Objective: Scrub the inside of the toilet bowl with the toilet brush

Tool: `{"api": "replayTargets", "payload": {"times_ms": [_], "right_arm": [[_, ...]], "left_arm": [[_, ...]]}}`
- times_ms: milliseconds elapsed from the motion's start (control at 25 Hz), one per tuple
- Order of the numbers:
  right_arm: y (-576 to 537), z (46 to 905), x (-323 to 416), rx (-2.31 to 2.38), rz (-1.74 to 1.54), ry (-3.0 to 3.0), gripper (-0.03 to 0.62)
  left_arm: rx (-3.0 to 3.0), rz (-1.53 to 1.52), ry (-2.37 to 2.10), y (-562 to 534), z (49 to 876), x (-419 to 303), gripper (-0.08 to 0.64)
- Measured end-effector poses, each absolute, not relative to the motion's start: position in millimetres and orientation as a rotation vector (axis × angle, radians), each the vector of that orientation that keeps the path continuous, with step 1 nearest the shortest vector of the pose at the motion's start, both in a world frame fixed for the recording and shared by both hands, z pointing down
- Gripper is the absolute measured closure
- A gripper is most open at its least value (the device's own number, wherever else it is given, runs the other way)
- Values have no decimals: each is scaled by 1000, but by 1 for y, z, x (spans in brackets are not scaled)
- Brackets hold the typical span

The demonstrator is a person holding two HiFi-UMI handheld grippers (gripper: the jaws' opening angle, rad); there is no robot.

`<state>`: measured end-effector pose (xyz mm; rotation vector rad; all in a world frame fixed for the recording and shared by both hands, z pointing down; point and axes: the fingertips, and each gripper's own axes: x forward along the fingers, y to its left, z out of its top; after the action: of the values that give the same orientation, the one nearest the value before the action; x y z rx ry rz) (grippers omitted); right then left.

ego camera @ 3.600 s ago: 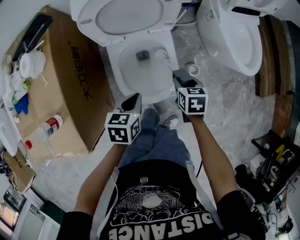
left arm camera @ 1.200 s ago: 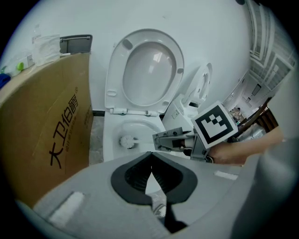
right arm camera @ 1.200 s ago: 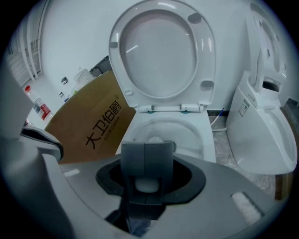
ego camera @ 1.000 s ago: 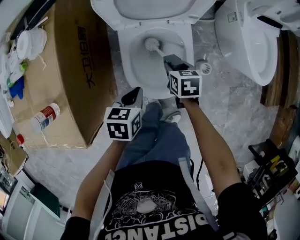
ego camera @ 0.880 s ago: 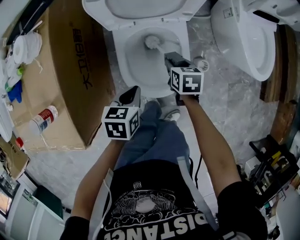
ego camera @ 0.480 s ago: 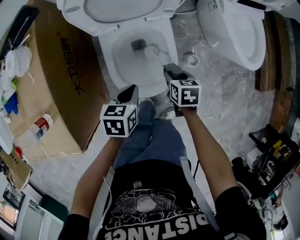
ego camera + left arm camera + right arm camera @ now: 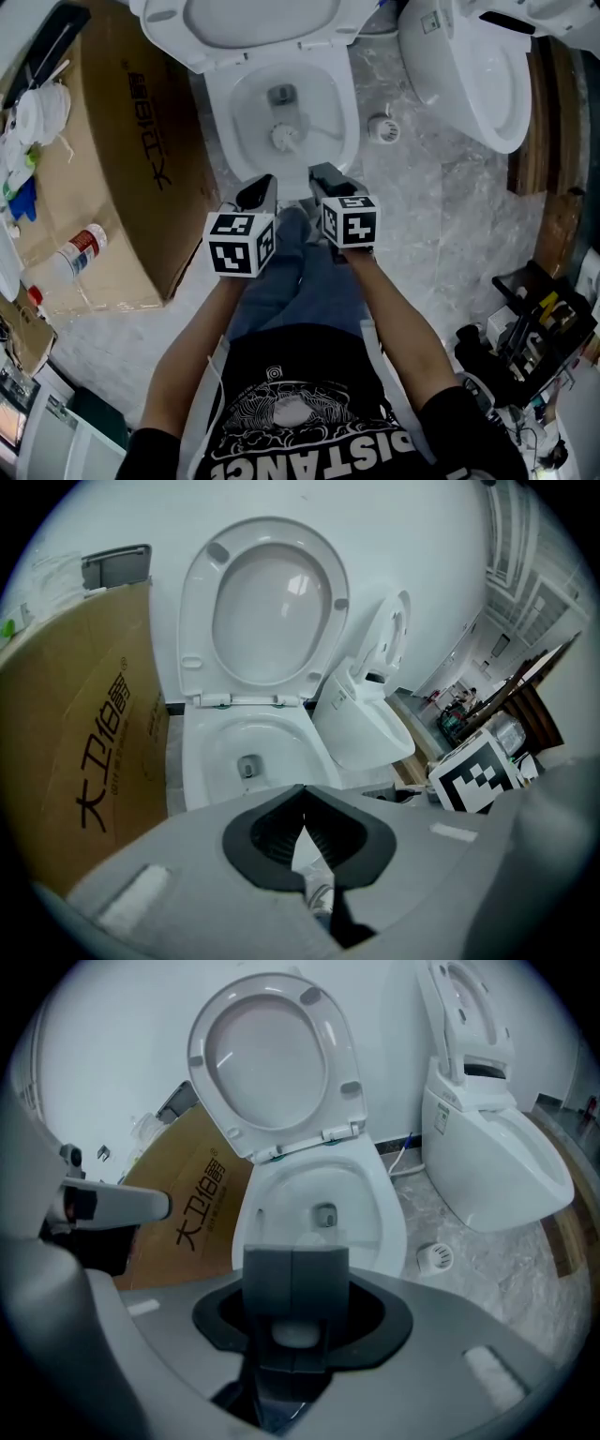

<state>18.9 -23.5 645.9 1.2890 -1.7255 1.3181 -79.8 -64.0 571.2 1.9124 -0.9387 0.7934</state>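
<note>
The white toilet bowl (image 7: pixel 217 122) stands open with its seat and lid raised, and also shows in the left gripper view (image 7: pixel 211 752) and the right gripper view (image 7: pixel 375 1204). The toilet brush's white head (image 7: pixel 284 137) is inside the bowl, below the drain hole. My right gripper (image 7: pixel 322 180) hovers over the bowl's front rim, shut on the brush handle (image 7: pixel 298 1335); the brush head (image 7: pixel 309 1238) peeks just past the jaws. My left gripper (image 7: pixel 262 193) hangs beside it at the front rim, shut (image 7: pixel 302 799) with nothing in it.
A large cardboard box (image 7: pixel 112 159) stands against the bowl's left side, with a bottle (image 7: pixel 80 251) and clutter beyond it. A second toilet (image 7: pixel 469 66) stands at the right. The small round brush holder (image 7: pixel 381 127) sits on the marble floor between them. The person's legs are below the grippers.
The right gripper has moved left and back toward the front rim, dragging the brush head from the bowl's right side to its middle, below the drain. The left gripper has stayed put.
</note>
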Motion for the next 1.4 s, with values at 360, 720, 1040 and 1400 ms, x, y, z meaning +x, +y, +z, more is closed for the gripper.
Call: {"api": "replayTargets", "payload": {"times_ms": [360,720,1040,1400], "right_arm": [[-67,668,12,1361,1281,-1685,425],[-102,694,18,1340,1186,-1707,425],[-55,664,16,1223,1175,-1734,425],[-22,589,42,1239,1232,-1799,425]], "left_arm": [[1853,756,-992,-54,576,-105,566],[1819,769,-1022,-41,584,-122,566],[1831,720,-1035,-38,560,-107,568],[1905,702,-1065,-40,510,-78,568]]}}
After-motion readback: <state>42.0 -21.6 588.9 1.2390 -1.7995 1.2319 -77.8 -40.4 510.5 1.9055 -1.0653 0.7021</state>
